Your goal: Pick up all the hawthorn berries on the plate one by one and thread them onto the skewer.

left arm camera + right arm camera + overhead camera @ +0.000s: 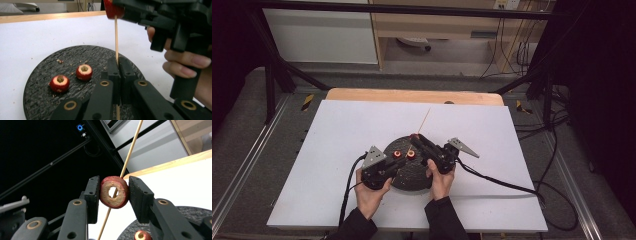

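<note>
Right gripper (113,192) pinching one fruit ring (114,192), one skewer (116,37), two fruits (59,83)

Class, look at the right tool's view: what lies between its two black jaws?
A red fruit ring with a pale cut face, clamped by the right tool. A thin wooden skewer runs through its centre hole, seen in the right gripper view.

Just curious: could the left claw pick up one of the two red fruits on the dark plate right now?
Probably not yet: the left claw is shut on the skewer. The fruits lie uncovered on the plate, so nothing else blocks them.
</note>
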